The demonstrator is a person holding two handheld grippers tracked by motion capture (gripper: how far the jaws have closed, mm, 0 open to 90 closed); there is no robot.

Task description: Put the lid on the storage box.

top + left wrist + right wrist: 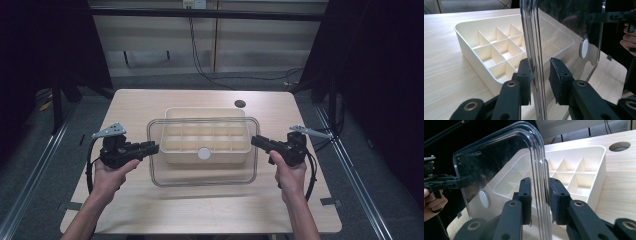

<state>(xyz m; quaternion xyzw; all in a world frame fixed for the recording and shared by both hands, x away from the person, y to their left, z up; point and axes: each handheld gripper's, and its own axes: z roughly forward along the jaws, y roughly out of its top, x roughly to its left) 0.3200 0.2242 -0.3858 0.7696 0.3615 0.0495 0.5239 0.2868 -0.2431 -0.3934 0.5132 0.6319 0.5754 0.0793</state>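
The left gripper [150, 147] pinches the left edge of the clear lid [202, 177], and the right gripper [257, 141] pinches its right edge — each pair of jaws clamped on the rim. The lid hangs between them, held clear above the cream divided tray [172, 115], with a white round knob [204, 153] at its middle. The tray sits on the wooden table [200, 210], near a round hole [240, 103]

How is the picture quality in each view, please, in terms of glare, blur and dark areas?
High view: table evenly lit, surroundings dark, clear lid faint. Left gripper view: lid shows dark reflections; nearest fingers are soft. Right gripper view: bright glints along the lid rim, black background behind.
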